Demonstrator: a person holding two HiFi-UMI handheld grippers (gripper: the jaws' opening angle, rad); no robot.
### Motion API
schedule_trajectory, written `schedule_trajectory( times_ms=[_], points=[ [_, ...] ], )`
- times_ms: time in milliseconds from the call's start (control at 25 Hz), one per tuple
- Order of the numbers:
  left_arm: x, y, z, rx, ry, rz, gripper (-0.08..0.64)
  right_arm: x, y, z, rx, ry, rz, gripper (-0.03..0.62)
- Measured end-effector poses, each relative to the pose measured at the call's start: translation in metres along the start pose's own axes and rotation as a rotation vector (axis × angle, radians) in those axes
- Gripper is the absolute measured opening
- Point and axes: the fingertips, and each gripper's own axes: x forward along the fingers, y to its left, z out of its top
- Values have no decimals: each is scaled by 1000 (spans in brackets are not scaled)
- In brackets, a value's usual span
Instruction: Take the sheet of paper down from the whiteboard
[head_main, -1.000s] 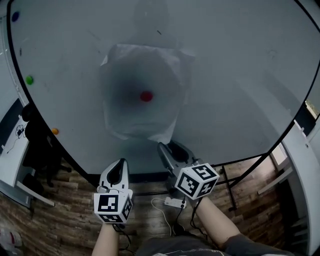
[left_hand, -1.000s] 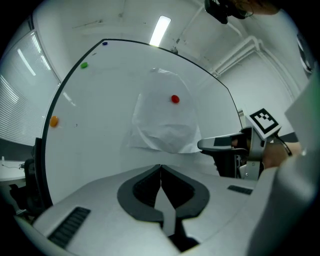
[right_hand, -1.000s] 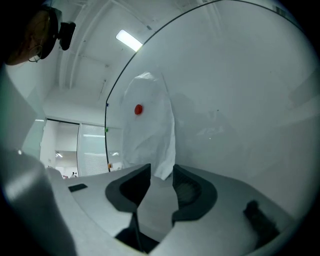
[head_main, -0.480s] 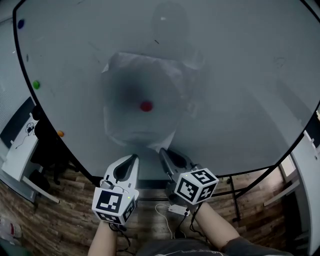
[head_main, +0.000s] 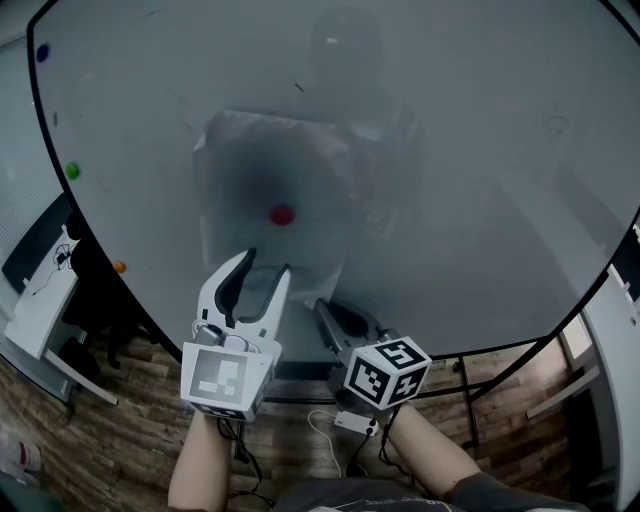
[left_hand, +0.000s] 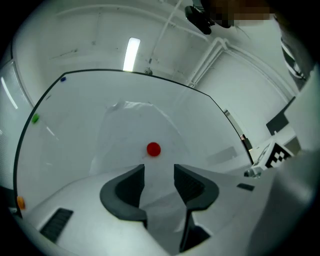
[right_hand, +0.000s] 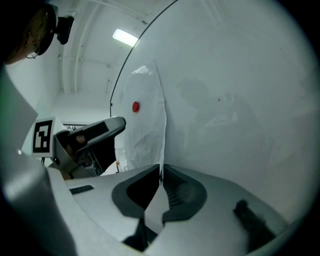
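Note:
A crumpled white sheet of paper (head_main: 270, 160) hangs on the whiteboard (head_main: 480, 150), held by a red magnet (head_main: 282, 214) near its middle. My left gripper (head_main: 266, 262) is raised in front of the sheet's lower part, just below the magnet. Its jaws are opening; the sheet (left_hand: 130, 135) shows in the gap with the pads clear of it, and the magnet (left_hand: 153, 149) sits just above the tips. My right gripper (head_main: 322, 303) is shut on the sheet's bottom edge, and the paper (right_hand: 147, 125) runs up from its pads (right_hand: 172, 186) toward the magnet (right_hand: 135, 106).
Green (head_main: 72, 171), orange (head_main: 119, 267) and blue (head_main: 42, 52) magnets sit along the board's left edge. Below the board are its stand legs (head_main: 465, 385), cables and a power strip (head_main: 352, 421) on the wooden floor. A desk (head_main: 40, 300) stands at the left.
The left gripper rose toward the paper and went from shut to open. The right gripper closed on the sheet's bottom edge and stayed where it was.

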Motion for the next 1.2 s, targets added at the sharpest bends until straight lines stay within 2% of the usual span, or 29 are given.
schedule_trajectory(
  times_ms=[160,280,400,560,920,1080,1200],
  points=[
    [30,2,21,43,-33,24,178,5,-15,7,12,6,0,37],
    [43,5,14,32,-12,47,176,7,-19,7,17,9,0,37],
    [42,9,4,25,13,69,177,3,-16,3,8,8,1,37],
    [42,10,31,78,-27,91,176,-1,-10,1,-7,6,1,37],
    [43,14,32,106,-7,146,164,0,-8,-1,-15,6,-11,37],
    [43,14,41,92,-32,146,161,1,-10,-1,-28,11,-17,37],
    [43,14,31,93,-31,135,124,1,-13,-1,-43,11,-29,37]
  ],
)
